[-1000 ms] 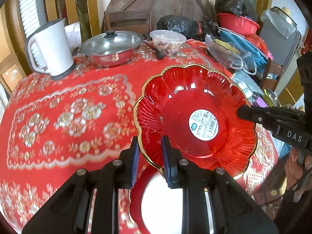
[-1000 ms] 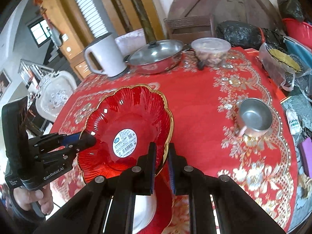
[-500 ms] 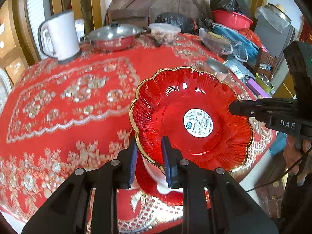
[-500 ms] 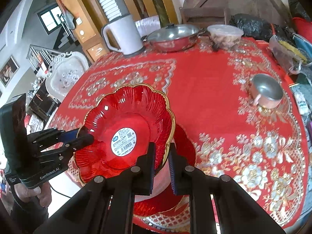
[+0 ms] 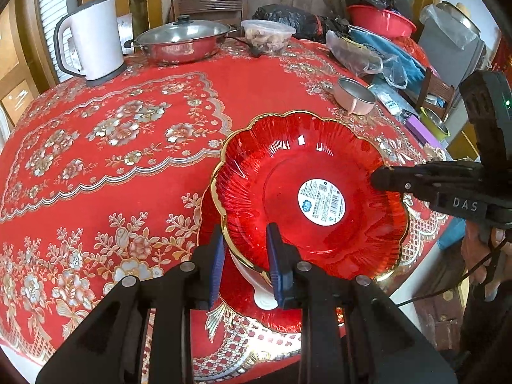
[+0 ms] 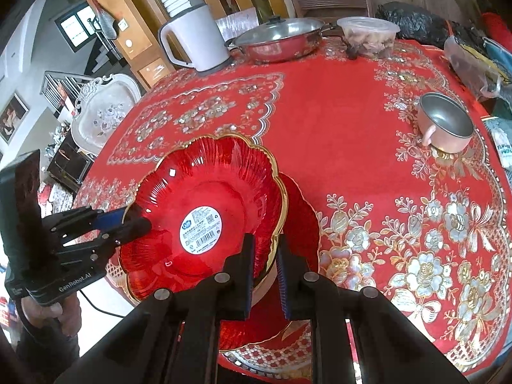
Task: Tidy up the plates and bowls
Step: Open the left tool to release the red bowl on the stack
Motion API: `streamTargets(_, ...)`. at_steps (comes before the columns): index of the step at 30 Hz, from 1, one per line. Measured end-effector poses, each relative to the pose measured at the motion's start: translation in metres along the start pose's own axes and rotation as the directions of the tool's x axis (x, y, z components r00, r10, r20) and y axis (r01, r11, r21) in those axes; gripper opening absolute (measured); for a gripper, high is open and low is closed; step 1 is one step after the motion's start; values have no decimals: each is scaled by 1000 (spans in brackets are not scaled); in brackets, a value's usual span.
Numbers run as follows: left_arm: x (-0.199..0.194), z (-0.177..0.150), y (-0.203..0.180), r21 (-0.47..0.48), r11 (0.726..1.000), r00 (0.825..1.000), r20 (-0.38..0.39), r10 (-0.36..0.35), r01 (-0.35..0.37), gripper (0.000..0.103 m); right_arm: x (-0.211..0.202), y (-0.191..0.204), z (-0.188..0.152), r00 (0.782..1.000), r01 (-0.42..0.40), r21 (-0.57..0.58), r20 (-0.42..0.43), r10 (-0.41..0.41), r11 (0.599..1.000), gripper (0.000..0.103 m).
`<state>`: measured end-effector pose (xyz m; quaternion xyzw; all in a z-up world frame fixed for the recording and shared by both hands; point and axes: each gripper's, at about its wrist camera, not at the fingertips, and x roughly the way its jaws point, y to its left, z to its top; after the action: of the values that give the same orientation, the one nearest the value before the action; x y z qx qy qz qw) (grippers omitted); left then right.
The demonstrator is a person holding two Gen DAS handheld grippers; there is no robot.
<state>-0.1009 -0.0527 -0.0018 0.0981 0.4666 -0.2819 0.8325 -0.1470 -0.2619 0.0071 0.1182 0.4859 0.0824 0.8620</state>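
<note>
Both pairs of jaws are clenched on the gilt rim of the scalloped translucent red glass dish [image 5: 307, 198], the left gripper [image 5: 244, 260] biting at about 7 o'clock of the dish in its own view and the right gripper [image 6: 265, 264] at about 5 o'clock in its own. Two grips on opposite edges probably serve to keep so wide and slippery a piece level.

Beneath everything lies the round table under a red cloth with silver-gold flowers [image 5: 105, 147]. Near its front edge the dish hangs over a white bowl [image 5: 259, 288] that stands on a larger flat red plate [image 6: 300, 211]; whether the dish touches the bowl cannot be told. The step looks like nesting the pieces into one stack.

At 1 o'clock in the right wrist view, well apart, a small pink-walled metal cup [image 6: 444, 124] awaits sorting.

Each gripper reaches in low and nearly level, fingers pointing toward the dish's centre; a hand [image 6: 51, 313] grips the left handle.
</note>
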Motion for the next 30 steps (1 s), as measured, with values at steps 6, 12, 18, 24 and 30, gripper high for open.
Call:
streamTargets(6, 1, 1, 4, -9, 1000, 1000, -15, -15, 15, 26, 1, -3, -1, 1000, -26, 6, -6, 26, 1000, 16)
streamTargets(12, 0, 1, 10, -29, 999, 1000, -14, -25, 25, 26, -1, -9, -1, 999, -46, 24, 1, 46, 999, 21)
streamTargets(18, -11, 12, 29, -83, 996, 999, 29, -25, 27, 26, -18, -22, 6, 997, -46, 40, 60, 44, 998, 31)
streamTargets(24, -29, 41, 40, -141, 989, 994, 101, -35, 49, 32, -52, -60, 15, 985, -12, 111, 170, -7, 994, 51)
streamTargets(30, -26, 86, 31, -151, 985, 990, 127, -64, 83, 60, -86, -111, 22, 964, 27, 200, 255, -79, 979, 62)
